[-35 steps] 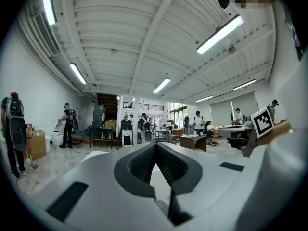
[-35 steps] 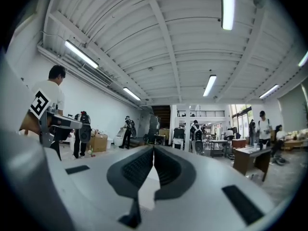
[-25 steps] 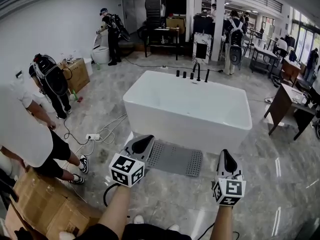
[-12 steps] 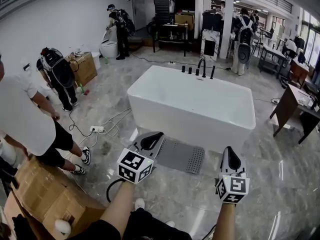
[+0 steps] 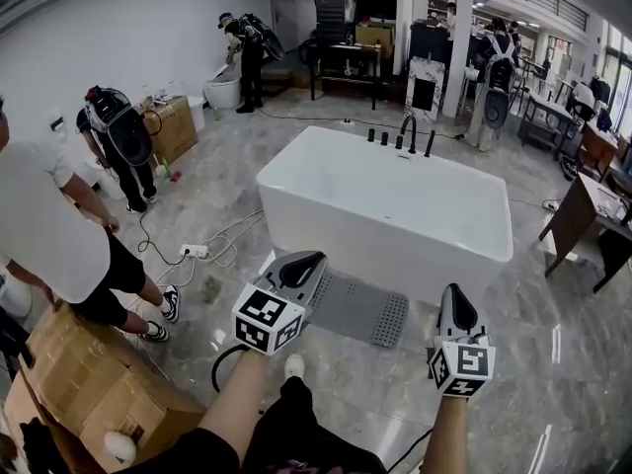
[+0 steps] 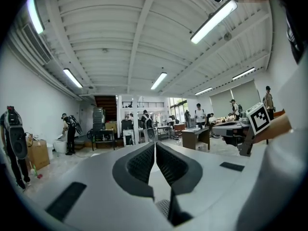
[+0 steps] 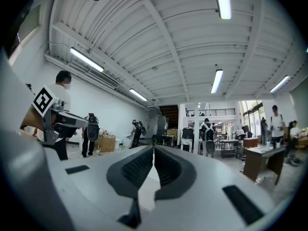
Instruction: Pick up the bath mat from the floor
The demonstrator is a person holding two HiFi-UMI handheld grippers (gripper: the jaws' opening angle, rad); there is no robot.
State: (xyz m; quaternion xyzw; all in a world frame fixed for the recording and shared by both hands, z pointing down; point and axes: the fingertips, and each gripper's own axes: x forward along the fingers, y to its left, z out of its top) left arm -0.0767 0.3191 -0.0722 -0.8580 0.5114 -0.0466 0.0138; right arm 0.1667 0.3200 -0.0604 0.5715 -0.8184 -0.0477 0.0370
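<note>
Against earlier frame: person's foot (image 5: 293,365) came forward between arms; both grippers stayed raised and empty. Cardboard box (image 5: 89,388) close at left. Left gripper (image 5: 302,263) jaws pressed together, seen over left end of bath mat (image 5: 360,310). Mat lay flat on floor (image 5: 553,363), long edge along bathtub (image 5: 385,215) front wall. Right gripper (image 5: 455,298) jaws together, just past mat's right end; bare floor beyond.
</note>
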